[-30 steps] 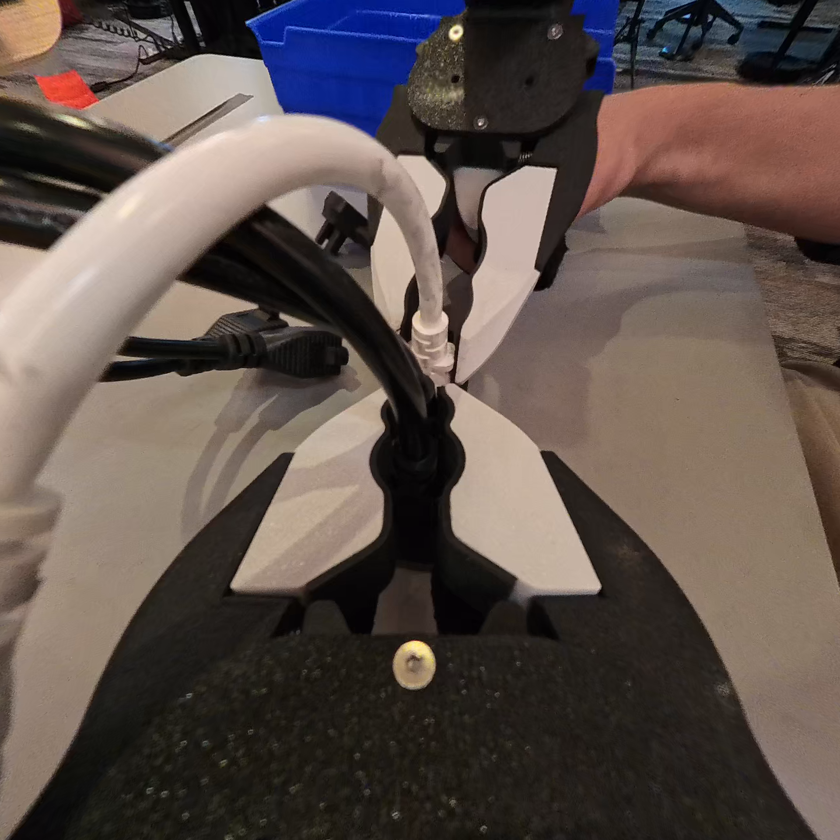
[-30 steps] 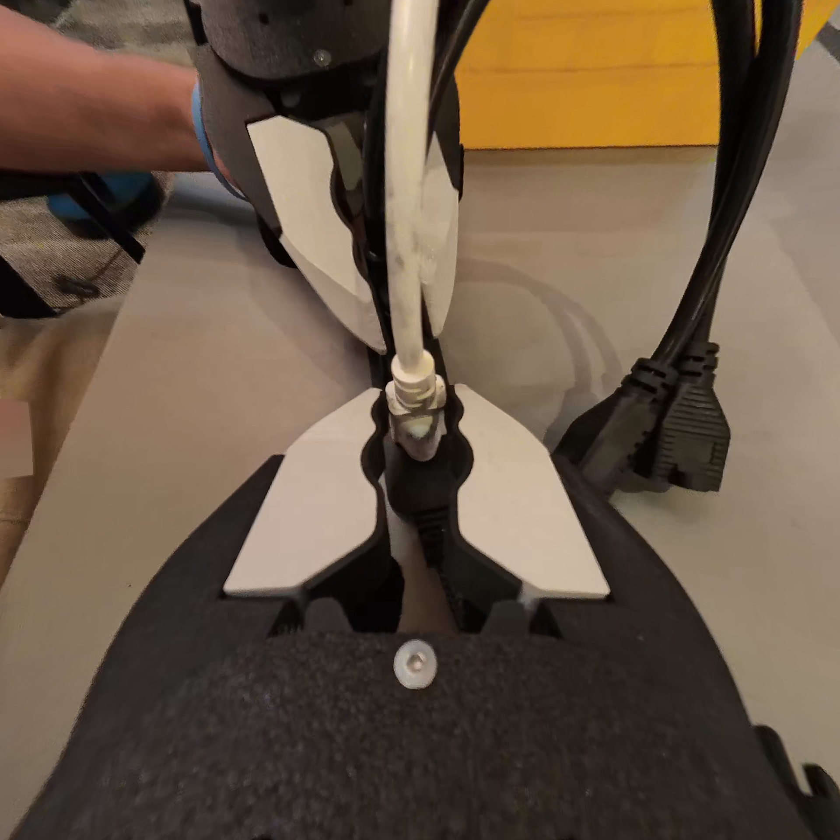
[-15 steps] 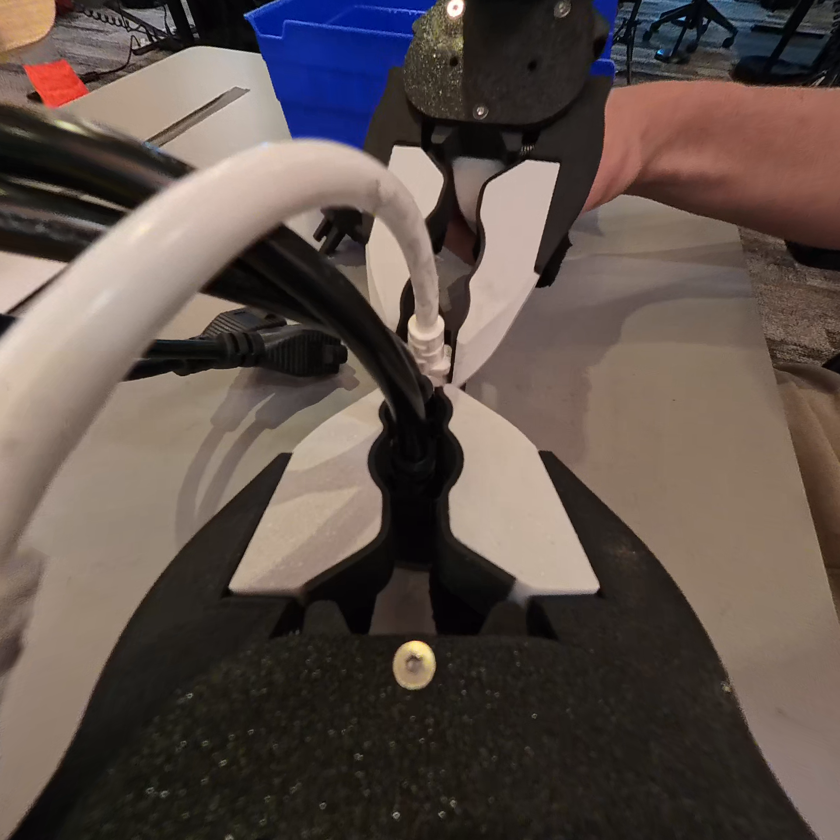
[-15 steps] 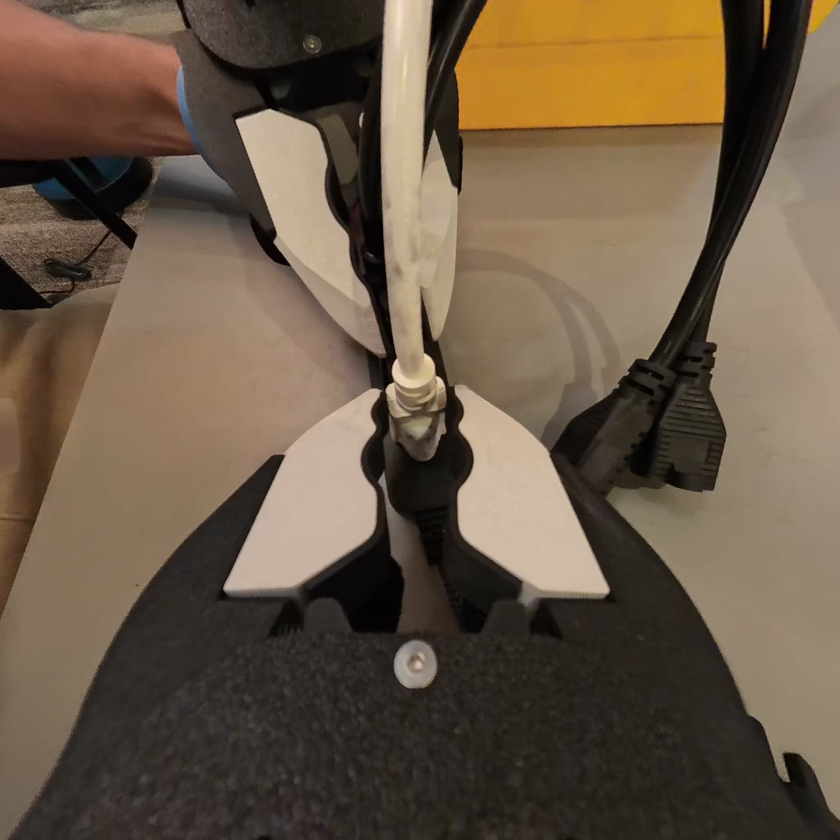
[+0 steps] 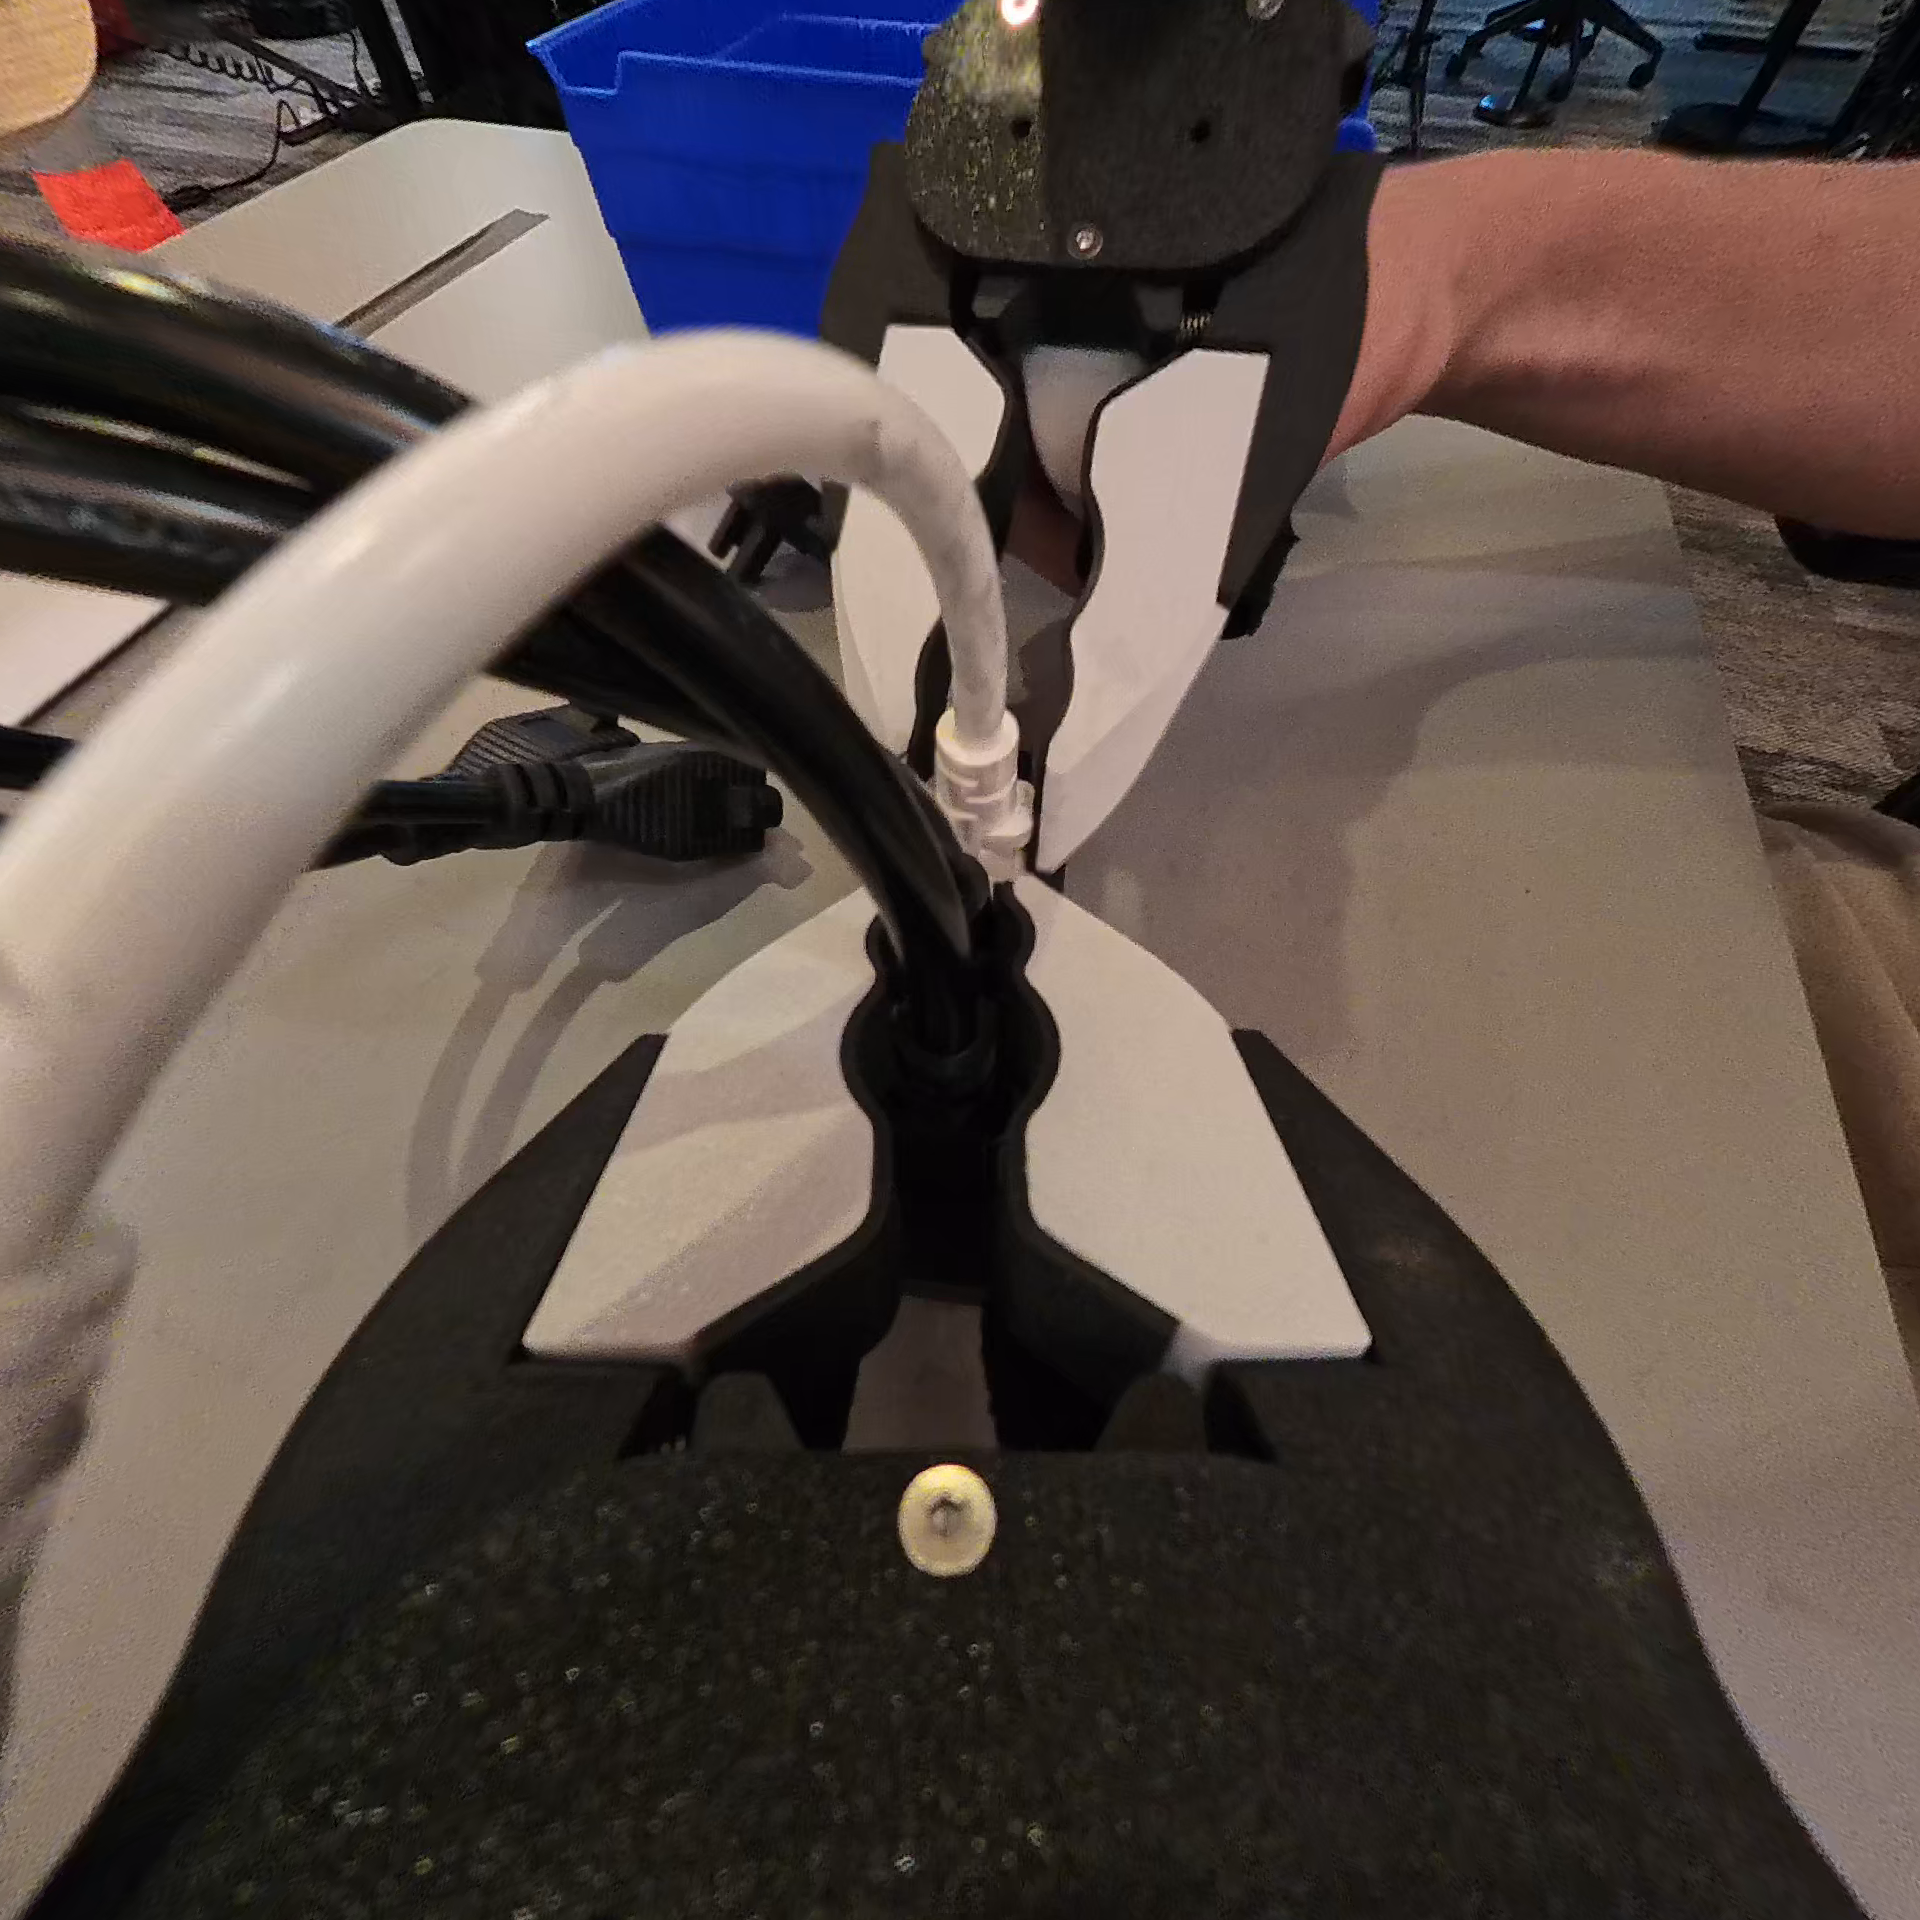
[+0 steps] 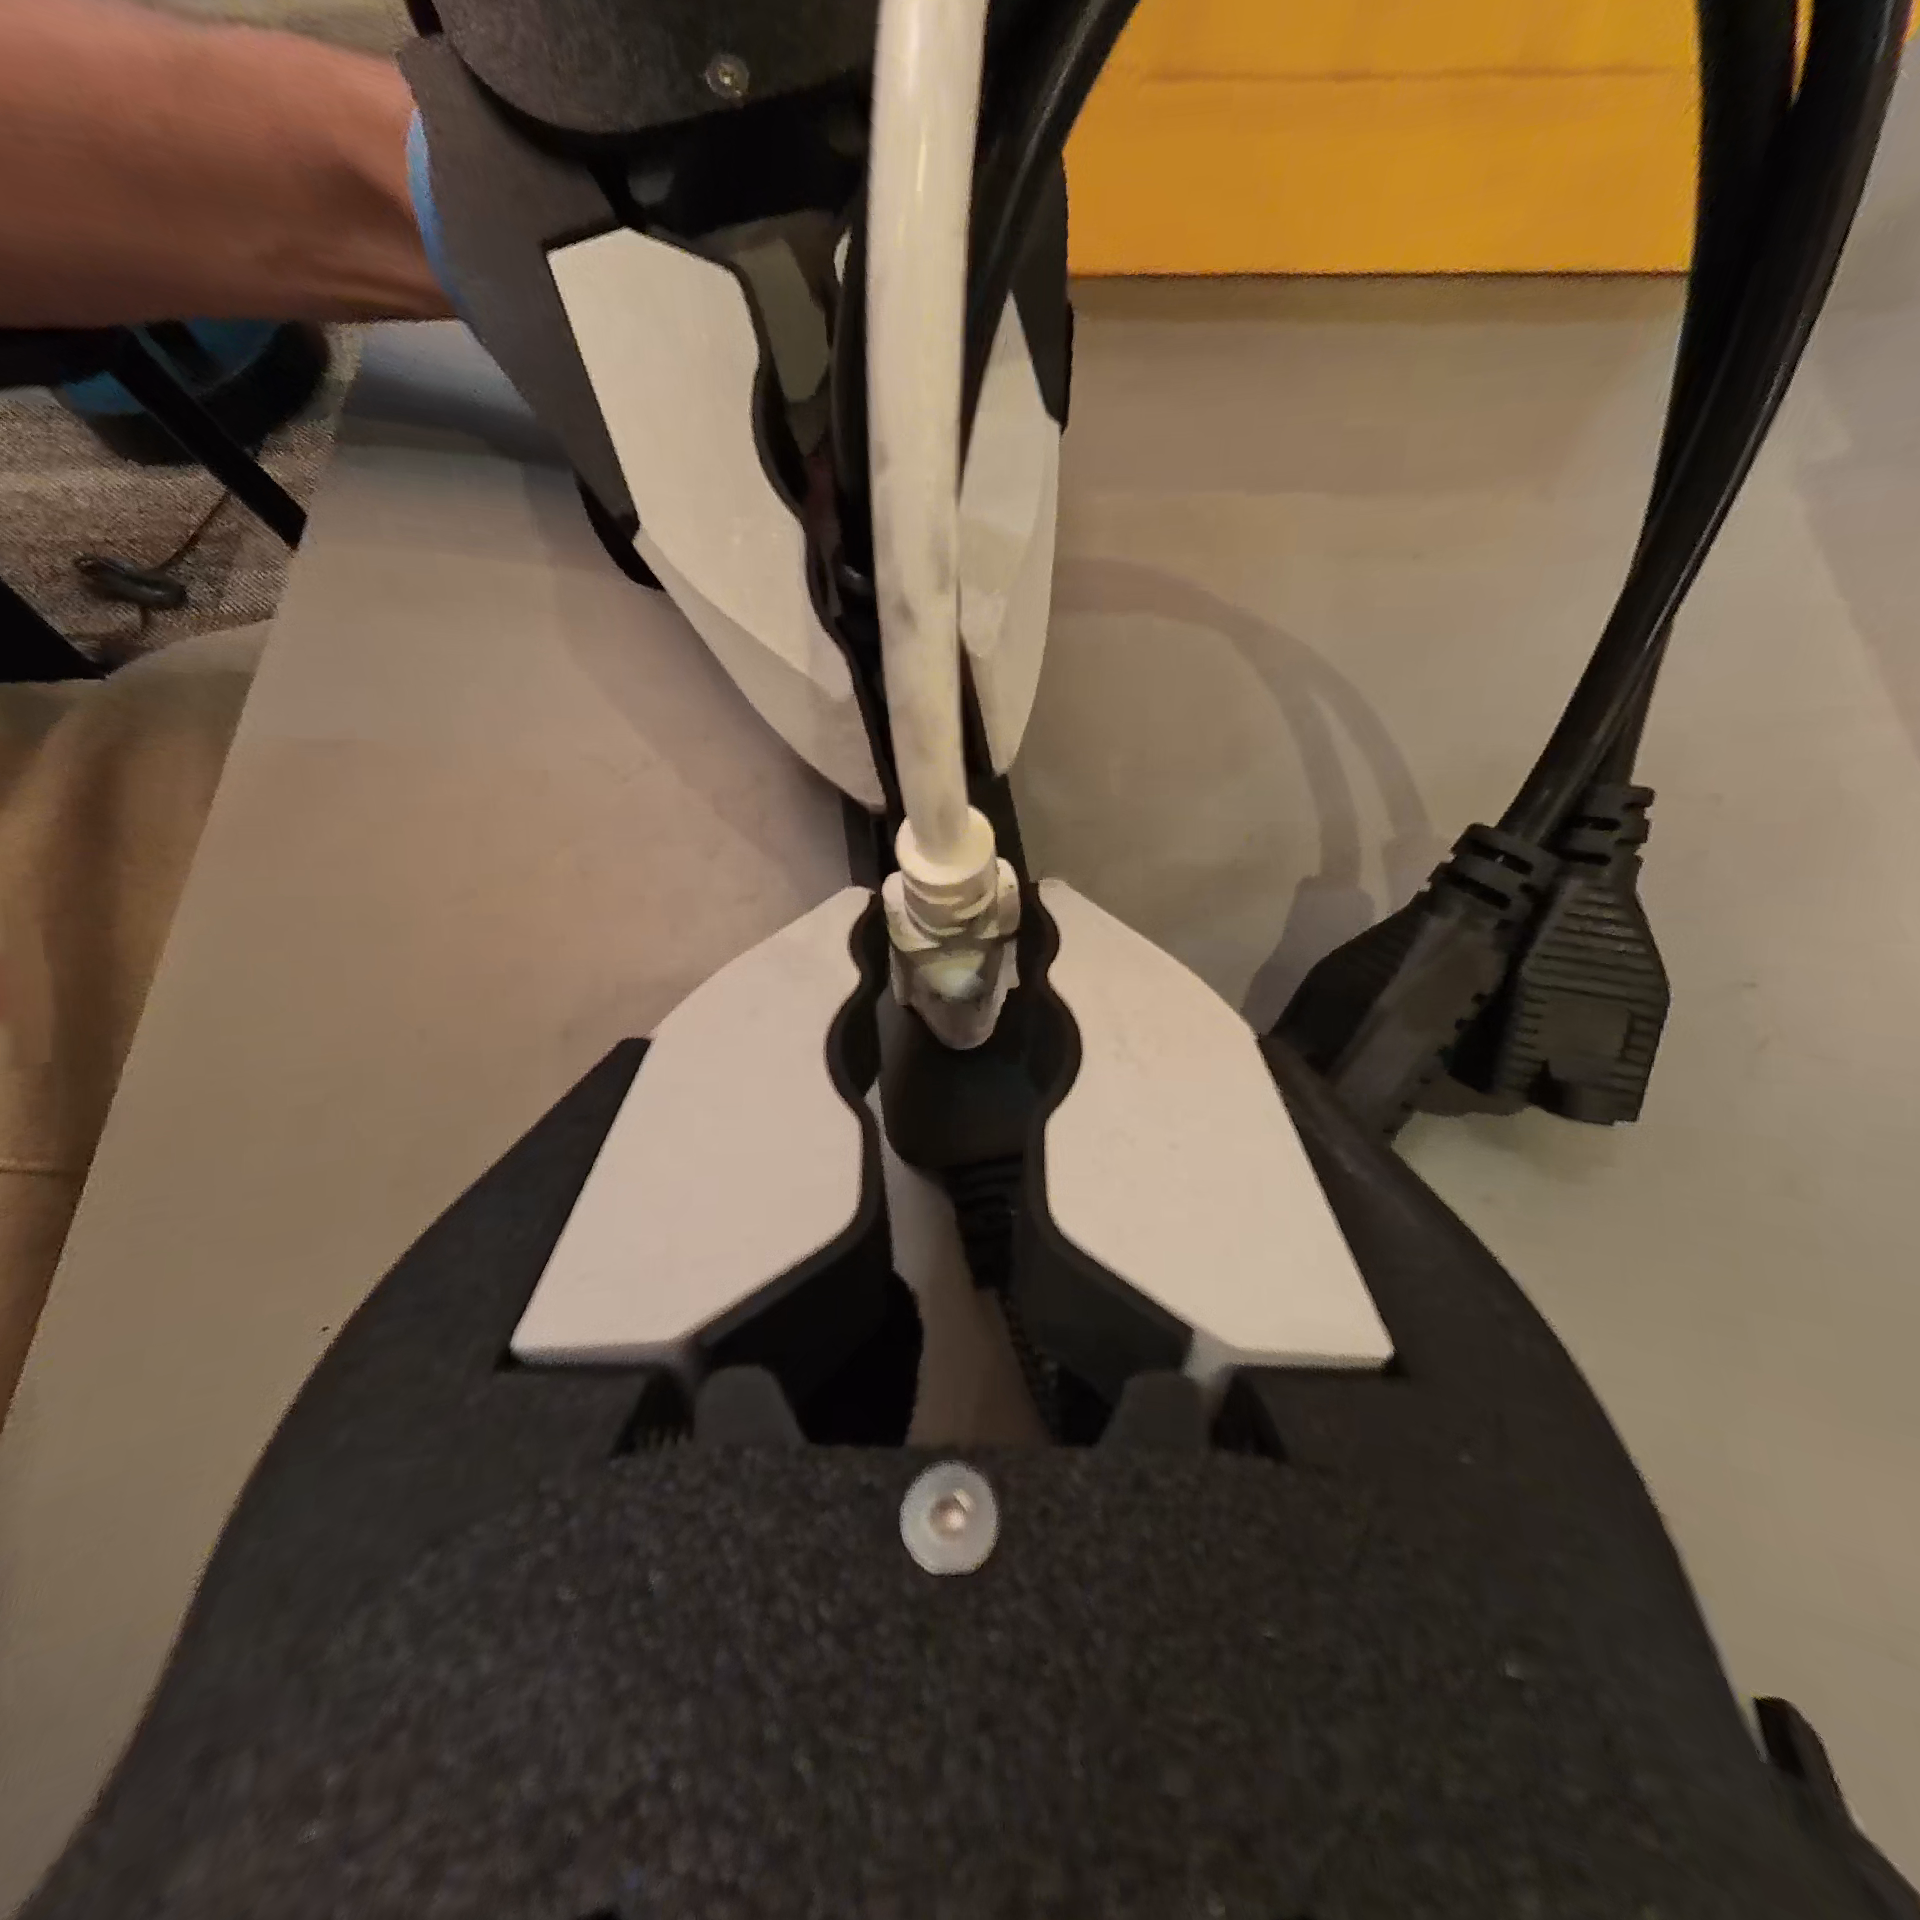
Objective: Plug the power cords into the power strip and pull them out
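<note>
Grey table (image 5: 1455, 935), left claw (image 5: 951, 904) clamping black cords (image 5: 727, 665); right claw (image 6: 956, 904) clamping white plug (image 6: 951, 966)

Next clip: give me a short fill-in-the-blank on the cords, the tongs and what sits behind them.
1. The cable arching over the left tongs is ____ in colour.
2. The bin behind the right tongs is ____.
3. The loose connectors lying on the table number ____.
4. The right tongs are ____ on a black plug.

Missing words: white; blue; two; shut
</note>
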